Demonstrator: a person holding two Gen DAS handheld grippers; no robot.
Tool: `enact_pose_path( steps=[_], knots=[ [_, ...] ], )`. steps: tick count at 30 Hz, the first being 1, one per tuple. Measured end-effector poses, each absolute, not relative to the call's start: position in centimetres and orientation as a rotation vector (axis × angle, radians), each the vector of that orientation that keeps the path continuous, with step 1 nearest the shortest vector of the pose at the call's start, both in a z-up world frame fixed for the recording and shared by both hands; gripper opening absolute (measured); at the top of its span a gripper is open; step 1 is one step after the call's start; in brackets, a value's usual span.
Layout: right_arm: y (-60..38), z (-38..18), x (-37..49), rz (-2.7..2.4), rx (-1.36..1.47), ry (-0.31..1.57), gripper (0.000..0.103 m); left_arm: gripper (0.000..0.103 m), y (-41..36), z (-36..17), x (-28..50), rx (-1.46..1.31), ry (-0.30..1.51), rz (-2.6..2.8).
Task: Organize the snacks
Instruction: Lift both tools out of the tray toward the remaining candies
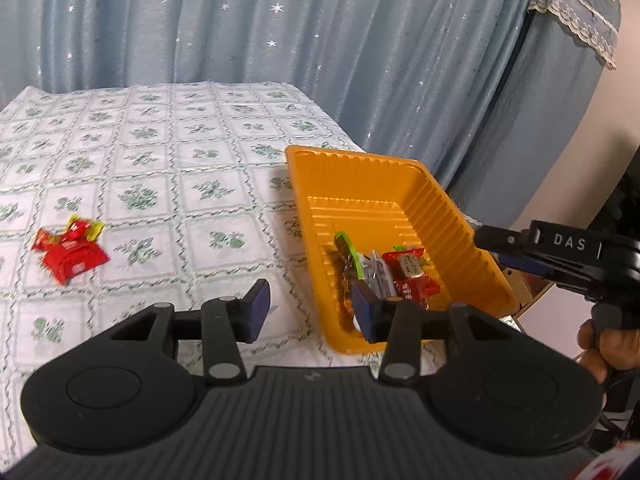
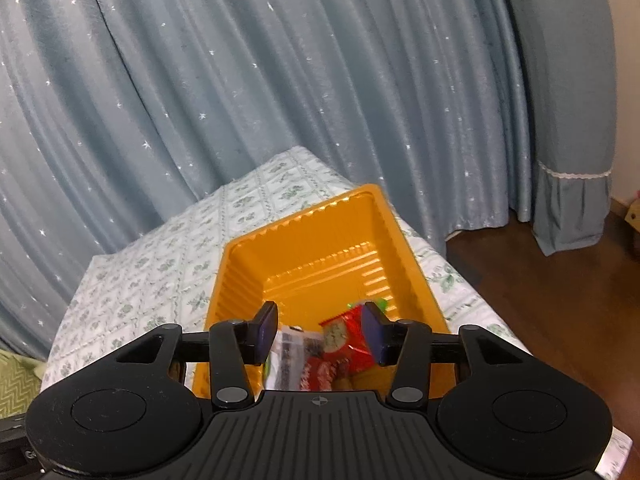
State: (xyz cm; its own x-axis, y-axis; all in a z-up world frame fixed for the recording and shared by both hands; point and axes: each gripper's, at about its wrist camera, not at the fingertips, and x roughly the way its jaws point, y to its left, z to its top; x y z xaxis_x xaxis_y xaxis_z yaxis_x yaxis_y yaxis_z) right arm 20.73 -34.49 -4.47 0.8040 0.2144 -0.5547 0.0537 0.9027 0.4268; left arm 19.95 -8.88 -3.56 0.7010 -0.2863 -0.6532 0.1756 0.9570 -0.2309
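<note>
Left wrist view shows the left gripper [image 1: 310, 312] open and holding nothing, above the near edge of the orange tray [image 1: 460, 216]. Several wrapped snacks [image 1: 408, 276] lie in the tray's near end. Right gripper [image 2: 320, 330] hangs over them, also open and empty. Further left on the tablecloth [image 1: 160, 152], red snack packets [image 1: 68, 250] lie well apart from the tray. They look light, crinkly and slippery; I would pinch the packet's middle, not its twisted end.

A home room is indicated by star-dotted blue curtains [image 2: 280, 80], a floral tablecloth [image 1: 160, 160] and a wooden floor [image 2: 560, 280].
</note>
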Motion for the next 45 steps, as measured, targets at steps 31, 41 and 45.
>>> enact_pose_path(
  steps=[31, 41, 45],
  knots=[
    [-25.3, -2.0, 9.1, 0.122, 0.278, 0.715, 0.055, 0.065, -3.1, 0.7, 8.3, -0.182, 0.709, -0.179],
    [-23.5, -1.5, 8.6, 0.145, 0.243, 0.715, 0.056, 0.067, -1.2, 1.2, 7.1, -0.189, 0.701, -0.14],
    [-22.8, -1.5, 8.6, 0.16, 0.234, 0.716, 0.057, 0.068, -0.4, 1.2, 7.0, -0.195, 0.697, -0.124]
  ],
)
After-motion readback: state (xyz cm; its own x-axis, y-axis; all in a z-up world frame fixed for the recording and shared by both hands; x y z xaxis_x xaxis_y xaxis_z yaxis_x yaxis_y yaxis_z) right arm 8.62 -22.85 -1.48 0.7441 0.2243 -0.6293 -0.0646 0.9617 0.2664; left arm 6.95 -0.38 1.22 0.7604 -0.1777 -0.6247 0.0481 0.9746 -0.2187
